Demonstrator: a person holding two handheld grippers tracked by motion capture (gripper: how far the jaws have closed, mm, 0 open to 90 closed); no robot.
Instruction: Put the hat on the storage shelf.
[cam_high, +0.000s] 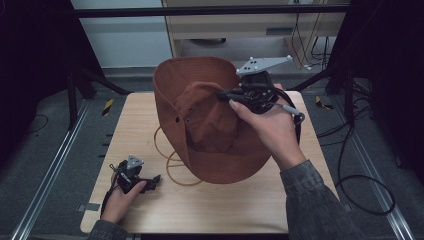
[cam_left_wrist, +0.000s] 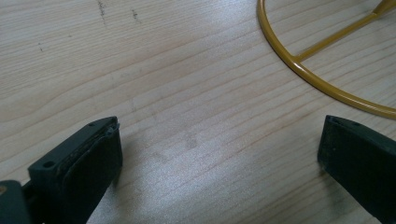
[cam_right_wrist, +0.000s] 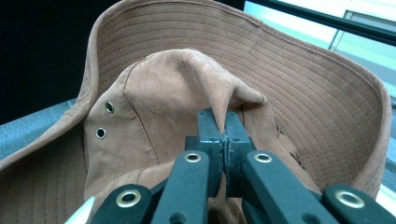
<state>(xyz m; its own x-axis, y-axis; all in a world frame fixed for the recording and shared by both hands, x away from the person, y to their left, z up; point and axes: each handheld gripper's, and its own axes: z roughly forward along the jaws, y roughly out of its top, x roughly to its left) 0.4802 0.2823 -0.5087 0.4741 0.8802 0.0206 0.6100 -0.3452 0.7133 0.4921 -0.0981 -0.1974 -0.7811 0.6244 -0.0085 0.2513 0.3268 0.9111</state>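
Hat (cam_right_wrist: 154, 93) crown pinched in right gripper (cam_right_wrist: 225, 135)

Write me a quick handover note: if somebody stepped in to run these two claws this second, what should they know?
Right claw: shut, pinching a fold of the brown hat's crown and holding the hat tilted above the table.
Left claw: open, holding nothing, low over the wood at the near left corner.
Yellow wire stand: lies on the table, partly under the hat, just beyond the left claw.
Done: hat gripped and raised.
Left: probably setting the hat onto the stand; the left claw may need to steady the ring.
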